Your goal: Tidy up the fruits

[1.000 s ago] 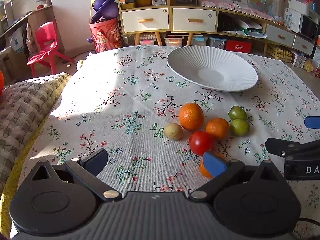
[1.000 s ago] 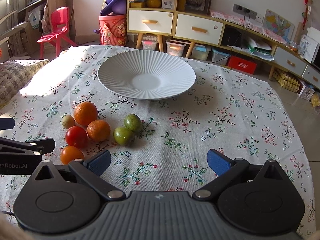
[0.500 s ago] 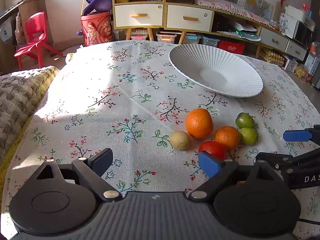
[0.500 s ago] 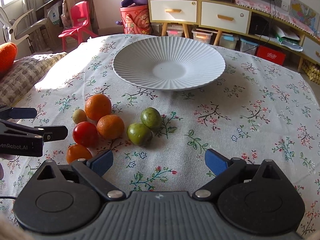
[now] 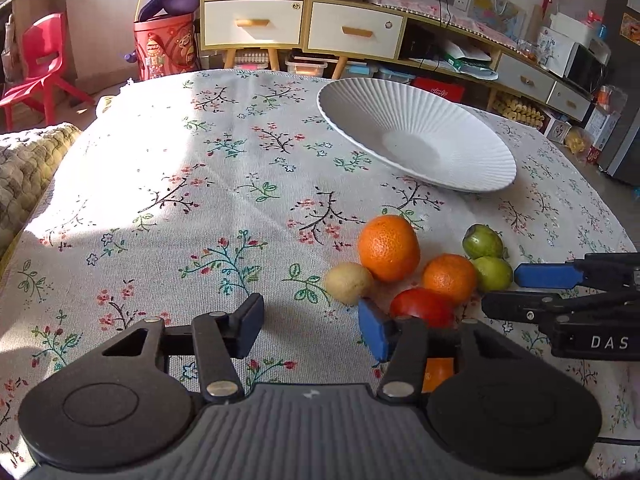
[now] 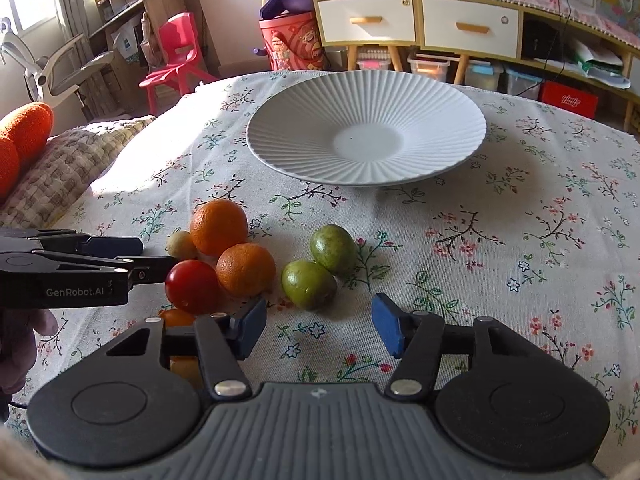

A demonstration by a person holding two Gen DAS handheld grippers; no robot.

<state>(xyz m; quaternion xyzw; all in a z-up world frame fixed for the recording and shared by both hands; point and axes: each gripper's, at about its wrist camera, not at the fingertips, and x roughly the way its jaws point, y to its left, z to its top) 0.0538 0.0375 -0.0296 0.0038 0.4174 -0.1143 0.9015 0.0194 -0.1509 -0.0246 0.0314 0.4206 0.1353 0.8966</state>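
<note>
A cluster of fruit lies on the floral tablecloth: a big orange (image 5: 388, 247) (image 6: 219, 226), a smaller orange (image 5: 450, 278) (image 6: 246, 269), a red tomato (image 5: 422, 307) (image 6: 191, 286), a small yellowish fruit (image 5: 349, 282) (image 6: 182, 244), two green fruits (image 5: 483, 241) (image 6: 308, 284) (image 6: 333, 249), and an orange fruit (image 6: 178, 317) half hidden behind the fingers. An empty white ribbed plate (image 5: 352, 112) (image 6: 280, 120) stands beyond them. My left gripper (image 5: 310, 328) is open, just left of the tomato. My right gripper (image 6: 320, 330) is open, just short of the green fruits.
A woven cushion (image 6: 68, 164) lies off the table's left edge. Cabinets (image 5: 304, 28), a red bucket (image 5: 166, 50) and a red chair (image 5: 38, 60) stand beyond the far edge.
Both grippers have moved forward, closer to the fruit, the right one swinging left. Both stay open. The fruit has not moved.
</note>
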